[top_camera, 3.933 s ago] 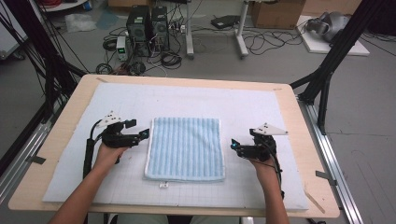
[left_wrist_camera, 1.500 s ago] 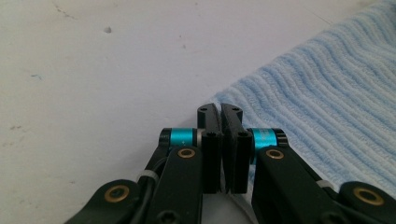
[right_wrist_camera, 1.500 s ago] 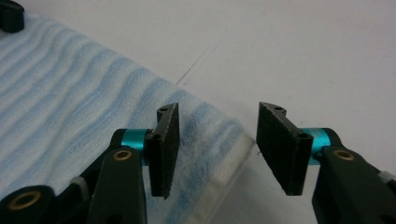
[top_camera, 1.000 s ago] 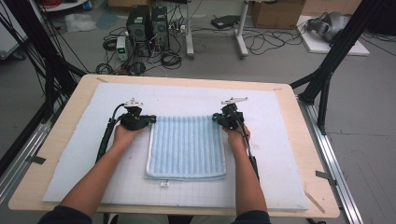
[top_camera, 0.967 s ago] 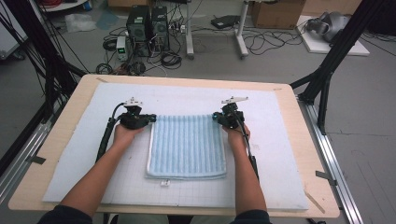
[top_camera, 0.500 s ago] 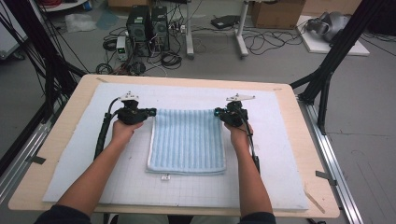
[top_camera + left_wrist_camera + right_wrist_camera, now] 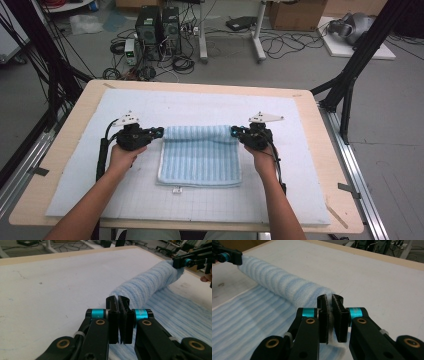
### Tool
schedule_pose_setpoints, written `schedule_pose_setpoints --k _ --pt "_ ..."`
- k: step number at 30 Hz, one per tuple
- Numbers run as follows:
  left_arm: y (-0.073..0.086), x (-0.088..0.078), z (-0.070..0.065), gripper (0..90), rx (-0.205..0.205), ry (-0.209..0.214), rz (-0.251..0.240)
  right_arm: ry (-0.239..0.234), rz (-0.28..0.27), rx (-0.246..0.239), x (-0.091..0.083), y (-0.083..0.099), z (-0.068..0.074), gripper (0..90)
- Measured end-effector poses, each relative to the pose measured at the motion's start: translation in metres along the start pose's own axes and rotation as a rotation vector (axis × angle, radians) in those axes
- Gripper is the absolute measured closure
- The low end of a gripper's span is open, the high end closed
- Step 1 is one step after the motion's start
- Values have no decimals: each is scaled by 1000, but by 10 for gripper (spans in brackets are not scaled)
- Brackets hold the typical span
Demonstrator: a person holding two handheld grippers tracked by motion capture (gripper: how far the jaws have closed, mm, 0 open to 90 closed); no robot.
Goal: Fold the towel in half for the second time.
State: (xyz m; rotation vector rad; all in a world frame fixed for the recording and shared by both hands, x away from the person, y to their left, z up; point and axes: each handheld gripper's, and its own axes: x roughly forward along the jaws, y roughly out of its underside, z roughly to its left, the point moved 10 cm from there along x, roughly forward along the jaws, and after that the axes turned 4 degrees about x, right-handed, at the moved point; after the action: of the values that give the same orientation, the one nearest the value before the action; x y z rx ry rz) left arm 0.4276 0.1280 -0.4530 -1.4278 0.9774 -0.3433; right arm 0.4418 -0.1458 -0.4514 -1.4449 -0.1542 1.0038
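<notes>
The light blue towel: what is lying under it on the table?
The towel lies on a white mat covering the wooden table. Its far edge is lifted and curled over by both grippers, left and right. Anything beneath the flat part is covered.

towel point(image 7: 200, 157) far corners hidden inside the rolled edge, small tag point(image 7: 176, 190) print too small to read

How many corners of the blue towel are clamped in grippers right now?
2. The left gripper pinches the blue towel at its far left corner, the right gripper at its far right corner. The two near corners lie free on the white mat.
</notes>
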Motion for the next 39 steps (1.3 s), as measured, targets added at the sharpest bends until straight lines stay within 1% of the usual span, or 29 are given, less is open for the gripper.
schedule_pose_setpoints --k 2,3,4,5,6,7,10,11,13,16,17,19,22,24,25,27,31,32,37,38,39 --pt "5 -5 -7 868 3 14 -1 -3 22 -4 -5 4 4 840" --pt "6 -7 -10 867 1 19 -3 0 8 -25 -8 5 8 840" --pt "8 -9 -14 867 -3 23 -12 -2 4 -29 -10 6 10 840" --pt "10 -11 -18 867 4 28 -8 -8 12 -30 -13 9 13 840" --pt "12 -13 -20 868 14 28 -8 -10 11 -43 -15 11 16 840" --pt "13 -15 -23 867 18 31 -12 -14 15 -43 -17 14 19 841" --pt "18 -20 -29 867 38 36 3 -23 17 -42 -23 21 25 840" --pt "20 -21 -32 867 36 38 2 -25 17 -39 -26 23 27 840" --pt "23 -24 -36 867 44 42 5 -34 17 -43 -30 26 29 839" --pt "27 -29 -41 866 48 53 5 -45 14 -49 -36 30 34 839" --pt "28 -31 -42 866 41 56 5 -49 19 -45 -38 33 36 839" --pt "32 -34 -45 867 43 65 10 -55 18 -50 -41 37 40 839" --pt "37 -39 -51 866 41 78 16 -69 16 -40 -47 46 47 839" --pt "41 -41 -55 866 47 88 27 -69 16 -46 -50 52 50 839" --pt "45 -42 -58 866 59 93 41 -74 18 -41 -51 55 52 839" --pt "50 -45 -62 866 61 101 53 -82 27 -35 -53 62 56 839" --pt "55 -49 -65 866 63 111 63 -84 36 -51 -59 67 60 839" --pt "56 -51 -66 866 64 113 64 -86 37 -45 -60 68 61 839" --pt "60 -53 -68 862 60 123 84 -90 84 -71 -62 80 67 833" --pt "59 -54 -68 855 54 118 77 -94 90 -67 -63 81 68 815" --pt "56 -55 -66 830 44 104 66 -95 86 -72 -63 81 68 773"
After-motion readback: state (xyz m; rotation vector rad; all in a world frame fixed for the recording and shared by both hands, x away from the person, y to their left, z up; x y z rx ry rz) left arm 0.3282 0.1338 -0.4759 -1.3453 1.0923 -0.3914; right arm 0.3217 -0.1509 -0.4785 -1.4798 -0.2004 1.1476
